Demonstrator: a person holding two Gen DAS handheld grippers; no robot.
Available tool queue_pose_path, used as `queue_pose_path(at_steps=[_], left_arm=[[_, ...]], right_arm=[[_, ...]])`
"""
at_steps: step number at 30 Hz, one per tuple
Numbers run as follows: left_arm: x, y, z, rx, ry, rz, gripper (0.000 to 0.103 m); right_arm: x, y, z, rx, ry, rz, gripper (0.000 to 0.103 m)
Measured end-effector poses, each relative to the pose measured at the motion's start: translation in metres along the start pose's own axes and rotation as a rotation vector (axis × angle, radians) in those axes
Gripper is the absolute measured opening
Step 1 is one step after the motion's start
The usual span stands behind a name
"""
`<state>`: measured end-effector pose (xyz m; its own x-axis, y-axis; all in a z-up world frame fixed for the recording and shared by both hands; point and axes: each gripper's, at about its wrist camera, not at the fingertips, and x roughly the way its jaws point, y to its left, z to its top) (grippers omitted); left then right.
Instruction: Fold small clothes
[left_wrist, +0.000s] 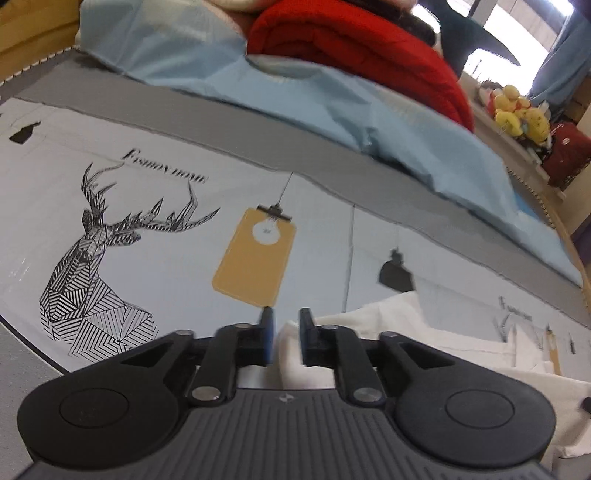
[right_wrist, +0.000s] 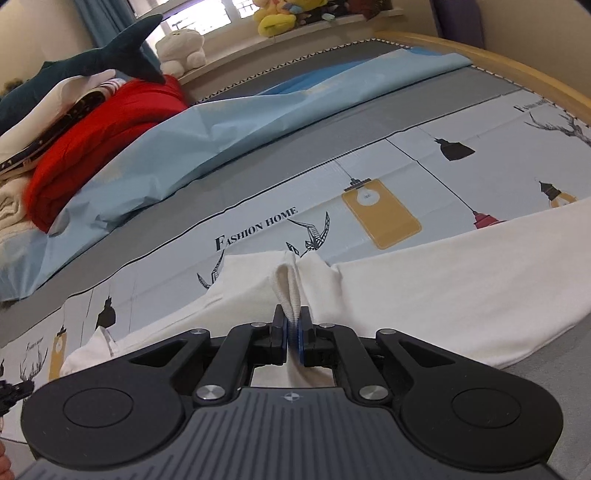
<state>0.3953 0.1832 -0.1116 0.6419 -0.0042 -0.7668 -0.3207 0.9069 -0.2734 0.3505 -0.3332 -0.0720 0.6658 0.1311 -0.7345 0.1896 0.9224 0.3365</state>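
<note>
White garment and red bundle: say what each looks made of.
White garment: looks like a soft matte cotton knit; the hem pinched in the right tool shows ribbed stitching. Red bundle: seems a thicker, plush or knitted fabric, with rounded, bulky folds and no sheen. Blur leaves the exact weave open.

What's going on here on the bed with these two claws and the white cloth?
A person is folding a small white cotton garment on a bedsheet printed with deer and lamps, using a handheld claw in each hand. The right claw is shut on a ribbed edge of the garment, pinching it up into a ridge. The left claw stands slightly open with white fabric showing in its gap, the pads not pressing on it. A folded red blanket lies behind.
</note>
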Motion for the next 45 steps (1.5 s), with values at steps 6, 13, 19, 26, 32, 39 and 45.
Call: queue_pose_path(at_steps=[6, 13, 19, 26, 32, 39, 45], left_arm=[[-0.014, -0.025, -0.015, 0.106, 0.187, -0.121, 0.03], [-0.022, -0.013, -0.047, 0.034, 0.347, -0.14, 0.031], [-0.019, -0.007, -0.069, -0.18, 0.47, -0.264, 0.035], [0.002, 0.032, -0.083, -0.551, 0.441, -0.182, 0.036], [-0.005, 0.032, -0.085, -0.543, 0.427, -0.103, 0.004], [-0.023, 0.029, -0.072, -0.498, 0.393, -0.119, 0.004], [-0.049, 0.033, -0.05, -0.362, 0.359, -0.097, 0.0]], right_arm=[[-0.002, -0.013, 0.006, 0.05, -0.025, -0.029, 0.017], [0.004, -0.028, 0.002, 0.084, 0.039, -0.03, 0.022], [0.031, -0.043, -0.018, 0.228, 0.2, -0.006, 0.022], [0.043, -0.051, -0.03, 0.365, 0.216, 0.018, 0.029], [0.049, -0.054, -0.031, 0.388, 0.201, 0.008, 0.021], [0.028, -0.043, -0.018, 0.323, 0.116, 0.023, 0.0], [-0.025, -0.021, -0.002, 0.237, 0.078, -0.002, 0.0]])
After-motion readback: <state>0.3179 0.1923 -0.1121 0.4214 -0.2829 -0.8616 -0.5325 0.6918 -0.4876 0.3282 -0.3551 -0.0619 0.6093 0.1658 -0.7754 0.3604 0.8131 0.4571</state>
